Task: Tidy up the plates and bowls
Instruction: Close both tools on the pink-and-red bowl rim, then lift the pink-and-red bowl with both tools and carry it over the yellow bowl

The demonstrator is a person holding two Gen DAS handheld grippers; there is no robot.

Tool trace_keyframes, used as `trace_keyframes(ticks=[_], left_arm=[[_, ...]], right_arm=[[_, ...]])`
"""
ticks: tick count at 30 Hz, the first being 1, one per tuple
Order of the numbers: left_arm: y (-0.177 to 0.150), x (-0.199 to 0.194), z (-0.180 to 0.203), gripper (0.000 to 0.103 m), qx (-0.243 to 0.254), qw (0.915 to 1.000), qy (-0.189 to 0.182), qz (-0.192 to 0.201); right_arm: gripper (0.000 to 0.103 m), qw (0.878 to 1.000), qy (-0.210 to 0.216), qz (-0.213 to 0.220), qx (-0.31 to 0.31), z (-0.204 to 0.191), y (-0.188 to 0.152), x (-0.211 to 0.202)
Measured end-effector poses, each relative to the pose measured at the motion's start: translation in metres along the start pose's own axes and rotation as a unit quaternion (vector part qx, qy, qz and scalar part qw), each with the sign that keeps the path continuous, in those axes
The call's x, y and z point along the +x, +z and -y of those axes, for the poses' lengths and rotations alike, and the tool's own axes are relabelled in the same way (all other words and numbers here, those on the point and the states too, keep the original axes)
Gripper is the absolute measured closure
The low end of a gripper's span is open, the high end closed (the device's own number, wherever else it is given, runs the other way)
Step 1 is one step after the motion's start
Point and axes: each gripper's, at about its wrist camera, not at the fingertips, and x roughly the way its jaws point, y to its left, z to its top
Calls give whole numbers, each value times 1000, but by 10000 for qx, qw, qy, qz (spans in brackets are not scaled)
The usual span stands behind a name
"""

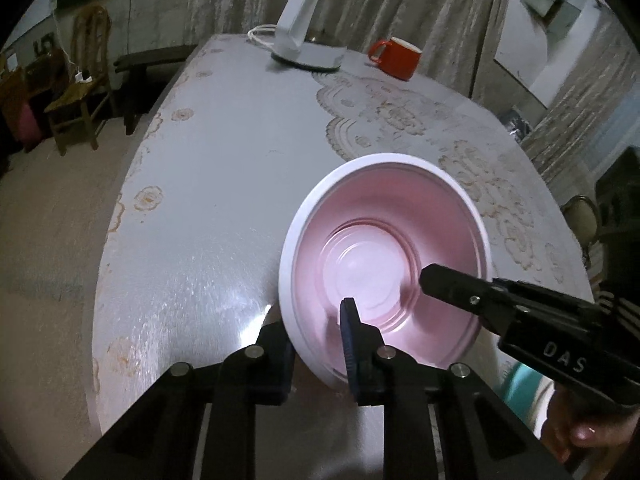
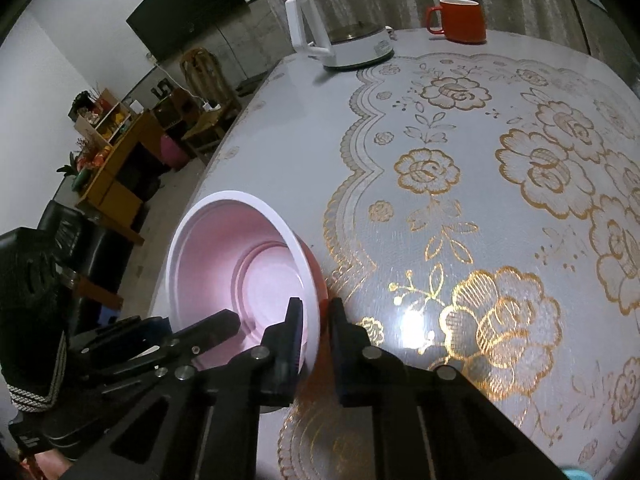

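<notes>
I see the round table (image 2: 500,80), covered by a clear cloth printed with gold roses, filling both views. A white electric kettle (image 2: 340,20) and a red mug (image 2: 460,20) stand at its far side, well apart from my work. The pink bowl (image 1: 384,248) with its white rim sits near the table's close edge. My left gripper (image 1: 316,344) is clamped on the bowl's near rim, and my right gripper (image 2: 316,332) is clamped on its opposite rim.
</notes>
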Motion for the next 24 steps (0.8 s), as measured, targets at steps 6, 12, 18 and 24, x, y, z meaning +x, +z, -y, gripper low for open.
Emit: trace_keyframes(ticks=[6,12,18,24], left_arm=[[-13,-29,11,82,207,9991,121,344],[-33,-57,19,82,285,9977,211,578],[-57,-77,26,82,316,9959,236,809],[-76,-94,34,82,350,9950,193,920]], right_arm=[[91,9999,49,106,32,-9,-15,-20],[90,9995,140,285,-44,-18,-28,-42],[89,9983,354,460,-38,-26,-47,-67],[88,9970,493,602,26,-29,-69,-87]])
